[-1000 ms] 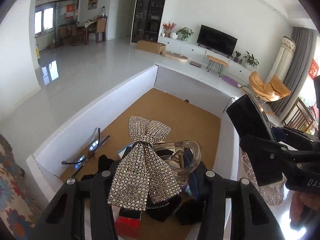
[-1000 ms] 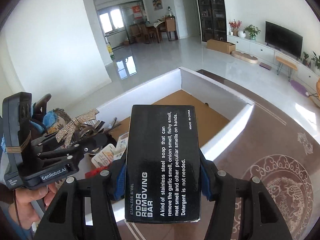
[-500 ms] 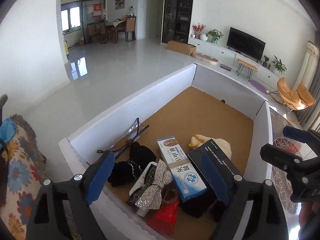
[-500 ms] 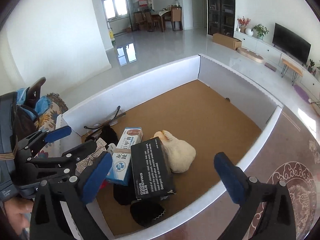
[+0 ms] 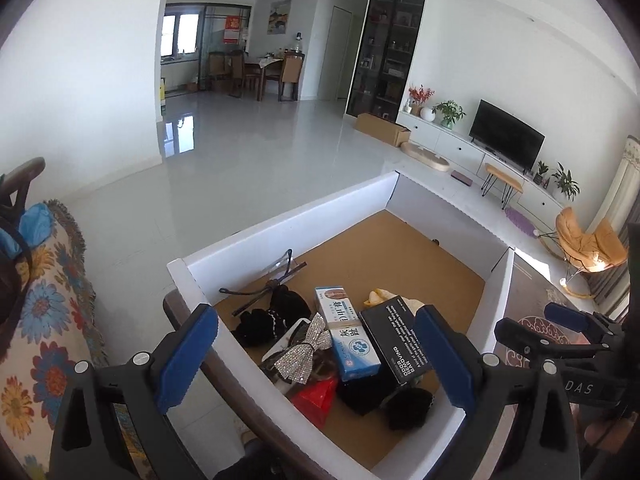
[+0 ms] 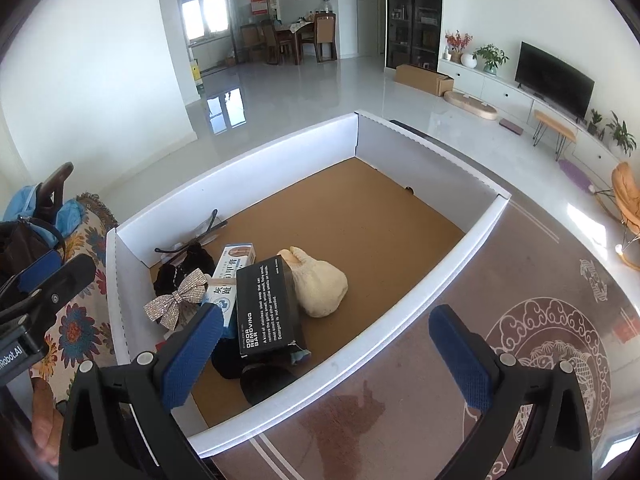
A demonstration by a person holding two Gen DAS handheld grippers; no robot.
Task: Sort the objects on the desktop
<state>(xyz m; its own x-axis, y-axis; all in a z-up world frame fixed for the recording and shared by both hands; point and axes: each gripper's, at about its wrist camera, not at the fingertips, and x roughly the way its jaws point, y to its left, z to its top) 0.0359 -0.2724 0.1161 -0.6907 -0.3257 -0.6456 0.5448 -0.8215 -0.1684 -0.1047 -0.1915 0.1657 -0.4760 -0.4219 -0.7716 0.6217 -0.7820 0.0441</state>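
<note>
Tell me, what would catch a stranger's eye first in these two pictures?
Probably the big white-walled box with a brown floor, its clutter heaped in the near corner. In that heap a sparkly rhinestone bow glitters at the left, beside a black carton printed "Odor Removing Bar" and a cream-coloured pouch to its right. At the bottom edge of each view, two blue-padded fingers stand wide apart with nothing between them.
</note>
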